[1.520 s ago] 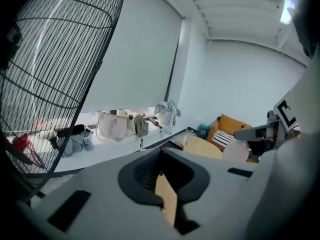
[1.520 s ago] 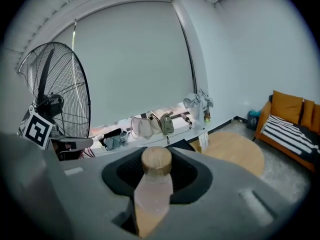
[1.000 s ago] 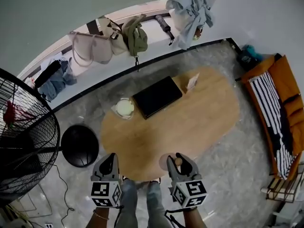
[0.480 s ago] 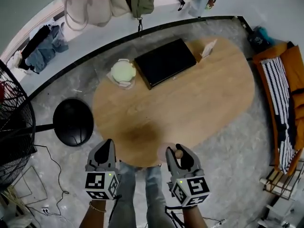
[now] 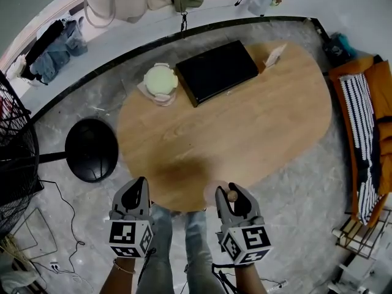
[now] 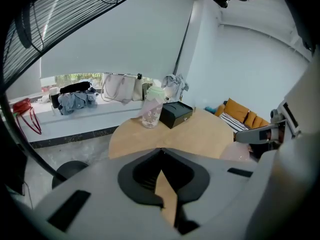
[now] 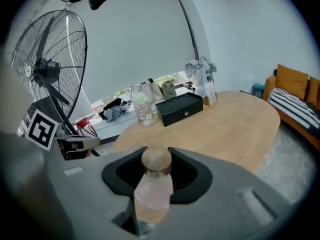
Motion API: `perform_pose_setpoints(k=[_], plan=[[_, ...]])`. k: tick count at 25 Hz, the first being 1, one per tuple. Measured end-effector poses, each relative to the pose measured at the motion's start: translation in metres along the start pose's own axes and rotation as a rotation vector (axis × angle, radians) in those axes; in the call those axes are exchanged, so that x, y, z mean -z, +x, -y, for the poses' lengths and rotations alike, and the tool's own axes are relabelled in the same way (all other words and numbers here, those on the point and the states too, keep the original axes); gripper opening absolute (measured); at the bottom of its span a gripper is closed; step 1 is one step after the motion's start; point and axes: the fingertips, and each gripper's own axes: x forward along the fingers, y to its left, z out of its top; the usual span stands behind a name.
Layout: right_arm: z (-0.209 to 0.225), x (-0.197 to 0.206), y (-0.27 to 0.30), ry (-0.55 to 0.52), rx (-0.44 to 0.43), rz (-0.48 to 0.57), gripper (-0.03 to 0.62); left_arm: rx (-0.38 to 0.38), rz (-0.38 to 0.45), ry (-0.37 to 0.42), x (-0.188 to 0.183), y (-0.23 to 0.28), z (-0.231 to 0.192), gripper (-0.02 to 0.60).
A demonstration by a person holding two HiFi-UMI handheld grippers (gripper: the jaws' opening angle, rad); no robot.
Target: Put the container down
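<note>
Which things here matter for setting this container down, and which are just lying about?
Part of the job: pink container with a wooden stopper, clamped in the right gripper; the wooden table to receive it.

Just lying about: black box, green-lidded jar, small card, fan base, orange sofa. The left gripper, shut and empty, plays no part.

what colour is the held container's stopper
Wood-brown stopper on the pale pink container, best seen in the right gripper view.
</note>
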Motion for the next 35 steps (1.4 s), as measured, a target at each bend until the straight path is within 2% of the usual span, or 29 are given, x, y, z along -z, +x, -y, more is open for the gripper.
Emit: perform_pose_setpoints(k=[6,15,22,35], plan=[[0.003,-0.004,0.014,-0.007,-0.004,-0.001,0.13,0.01,-0.011,-0.02,0.002,0.005,0.002,-0.006],[0.011,-0.016,0.042,-0.015,-0.004,0.003,0.13,0.028,-0.018,0.009,-0.006,0.018,0.002,-0.006],[0.018,-0.031,0.069,-0.046,-0.001,0.011,0.13,0.014,-0.021,-0.014,-0.008,0.026,-0.001,-0.006],[0.038,-0.062,0.105,-0.021,0.041,0.04,0.13,0.0,-0.045,-0.017,-0.002,0.033,-0.006,-0.006]])
